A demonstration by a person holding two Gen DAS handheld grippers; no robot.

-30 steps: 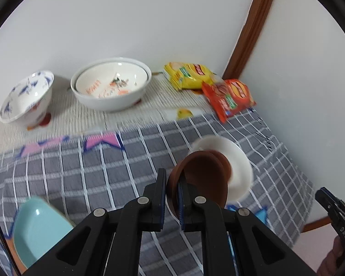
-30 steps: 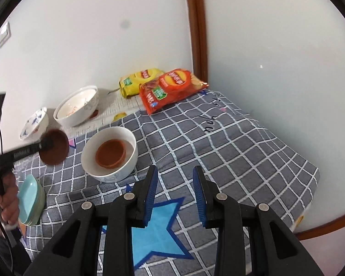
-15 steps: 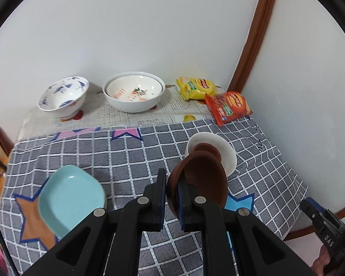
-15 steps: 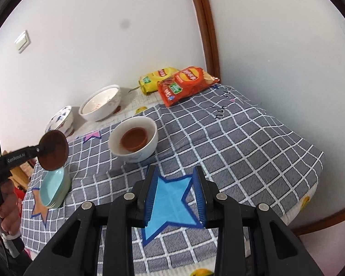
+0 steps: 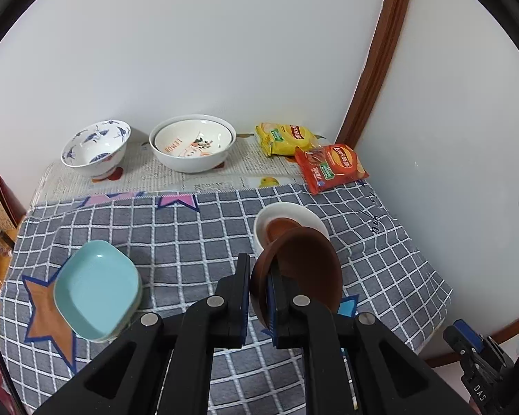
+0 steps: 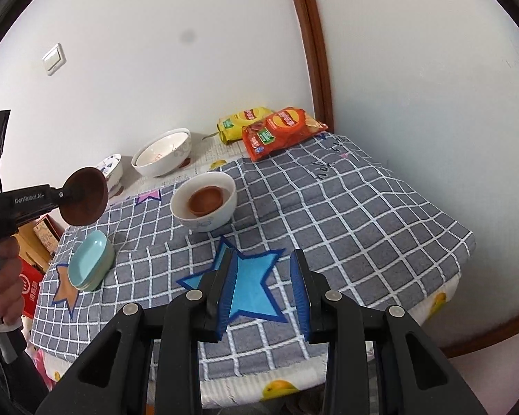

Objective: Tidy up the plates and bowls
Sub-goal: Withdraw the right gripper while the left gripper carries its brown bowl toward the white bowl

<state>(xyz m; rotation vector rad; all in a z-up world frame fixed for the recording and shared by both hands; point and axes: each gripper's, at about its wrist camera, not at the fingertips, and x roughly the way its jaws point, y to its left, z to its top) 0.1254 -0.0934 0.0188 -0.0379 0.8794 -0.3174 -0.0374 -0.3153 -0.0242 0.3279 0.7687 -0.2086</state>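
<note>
My left gripper (image 5: 259, 276) is shut on the rim of a small brown bowl (image 5: 304, 269), held in the air above the checked cloth; the right wrist view shows that brown bowl (image 6: 84, 197) at the far left, high over the table. A white bowl (image 5: 315, 219) on the cloth holds another brown bowl (image 6: 206, 200) inside. A stack of light blue dishes (image 5: 97, 288) lies at the left. A blue-patterned bowl (image 5: 95, 147) and a large white bowl (image 5: 193, 141) stand by the wall. My right gripper (image 6: 263, 287) is open and holds nothing, above a blue star on the cloth.
Yellow (image 5: 285, 138) and red (image 5: 330, 167) snack bags lie in the back right corner by a wooden door frame (image 5: 377, 58). Boxes (image 6: 34, 242) sit off the table's left edge. The table's right edge (image 6: 467, 242) drops off near the wall.
Both grippers have drawn back and the left one has risen with the brown bowl, so more of the table shows. The stack of blue dishes has come fully into view.
</note>
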